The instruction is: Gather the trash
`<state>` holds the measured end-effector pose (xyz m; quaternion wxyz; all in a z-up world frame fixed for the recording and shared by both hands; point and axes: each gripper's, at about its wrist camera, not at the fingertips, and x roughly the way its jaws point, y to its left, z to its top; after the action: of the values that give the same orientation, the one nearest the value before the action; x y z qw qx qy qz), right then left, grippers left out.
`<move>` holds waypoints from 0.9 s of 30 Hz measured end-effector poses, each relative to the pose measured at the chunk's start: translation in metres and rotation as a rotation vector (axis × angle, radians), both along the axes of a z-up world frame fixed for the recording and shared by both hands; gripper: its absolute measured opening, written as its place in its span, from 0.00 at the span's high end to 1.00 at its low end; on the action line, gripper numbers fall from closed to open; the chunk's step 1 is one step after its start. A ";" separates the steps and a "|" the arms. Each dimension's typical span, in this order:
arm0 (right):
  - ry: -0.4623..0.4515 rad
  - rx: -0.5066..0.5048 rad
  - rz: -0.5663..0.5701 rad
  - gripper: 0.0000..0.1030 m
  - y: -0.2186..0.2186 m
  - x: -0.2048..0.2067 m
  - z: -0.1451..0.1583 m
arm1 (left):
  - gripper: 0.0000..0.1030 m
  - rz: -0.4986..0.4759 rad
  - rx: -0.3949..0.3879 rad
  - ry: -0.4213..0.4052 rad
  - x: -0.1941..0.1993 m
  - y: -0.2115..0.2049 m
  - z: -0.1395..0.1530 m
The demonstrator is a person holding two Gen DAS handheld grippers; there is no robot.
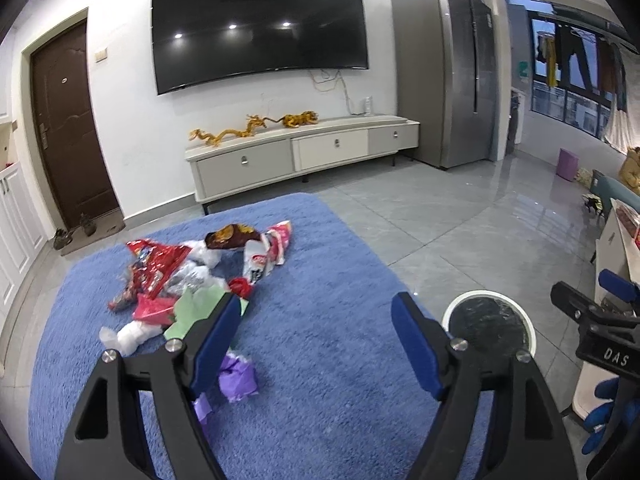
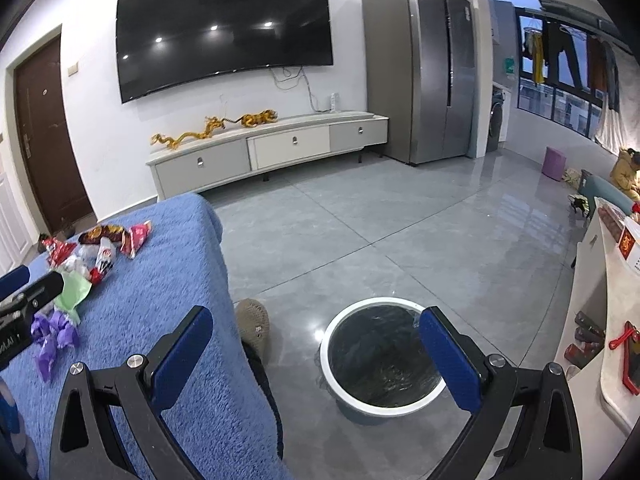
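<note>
A pile of trash lies on a blue fluffy cloth (image 1: 320,360): red snack wrappers (image 1: 156,268), a brown chip bag (image 1: 232,237), a green paper (image 1: 192,312), white crumpled tissue (image 1: 136,332) and a purple crumpled wrapper (image 1: 238,376). My left gripper (image 1: 316,320) is open and empty, just above the cloth, with the purple wrapper by its left finger. A white-rimmed trash bin (image 2: 380,360) with a black liner stands on the floor; it also shows in the left wrist view (image 1: 490,328). My right gripper (image 2: 316,332) is open and empty above the bin's left rim.
The blue cloth's edge (image 2: 224,280) drops off beside the bin. A slippered foot (image 2: 252,326) rests between cloth and bin. A white counter (image 2: 616,320) with small items is at the right. TV stand (image 2: 272,152), fridge (image 2: 420,68) and grey tiled floor lie beyond.
</note>
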<state>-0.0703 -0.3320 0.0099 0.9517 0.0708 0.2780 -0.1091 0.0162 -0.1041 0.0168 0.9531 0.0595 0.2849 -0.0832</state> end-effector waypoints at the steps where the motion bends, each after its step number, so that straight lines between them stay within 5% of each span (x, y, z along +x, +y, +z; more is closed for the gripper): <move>1: -0.005 0.004 -0.006 0.00 -0.002 0.000 0.001 | 0.25 -0.008 -0.002 -0.001 0.001 -0.002 0.000; 15: -0.014 -0.008 -0.007 0.00 -0.001 0.009 0.019 | 0.24 -0.085 -0.043 -0.034 0.006 0.010 0.012; 27: 0.018 0.012 0.095 0.00 0.023 0.026 0.021 | 0.24 0.019 -0.058 -0.009 0.012 0.072 0.007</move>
<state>-0.0444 -0.3086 0.0305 0.9528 0.0623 0.2905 -0.0628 0.0283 -0.0317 0.0240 0.9565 0.0295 0.2786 -0.0819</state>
